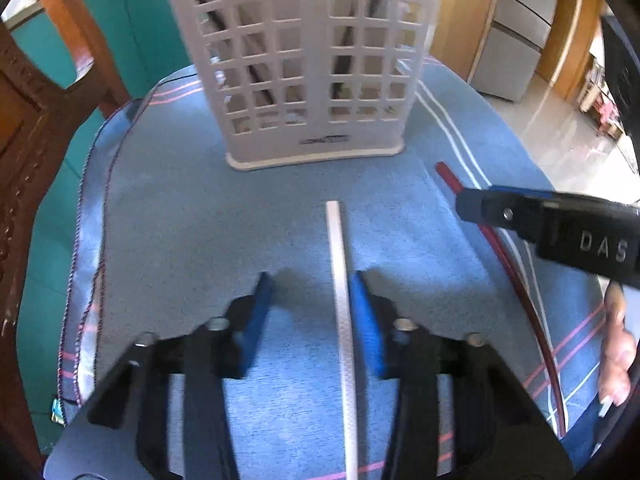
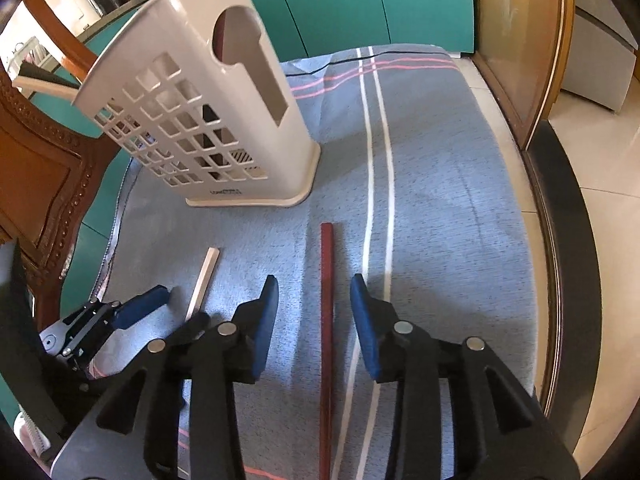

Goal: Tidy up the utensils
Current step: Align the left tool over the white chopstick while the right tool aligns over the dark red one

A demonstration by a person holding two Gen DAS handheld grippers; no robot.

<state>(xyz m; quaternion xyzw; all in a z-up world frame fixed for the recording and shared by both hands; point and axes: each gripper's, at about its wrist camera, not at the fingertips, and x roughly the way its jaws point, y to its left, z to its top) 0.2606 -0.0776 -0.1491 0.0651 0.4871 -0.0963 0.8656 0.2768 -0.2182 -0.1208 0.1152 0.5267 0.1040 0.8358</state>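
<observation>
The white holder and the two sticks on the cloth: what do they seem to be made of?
White holder: moulded plastic, glossy, with a cut-out grid. Pale stick: probably light wood or plastic, matte, square-edged. Dark red stick: possibly lacquered wood or plastic, slight sheen. Blue cloth: woven fabric with stripes.

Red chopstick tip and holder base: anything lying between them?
No. In the right wrist view, only bare blue cloth separates the red chopstick from the holder.
</observation>
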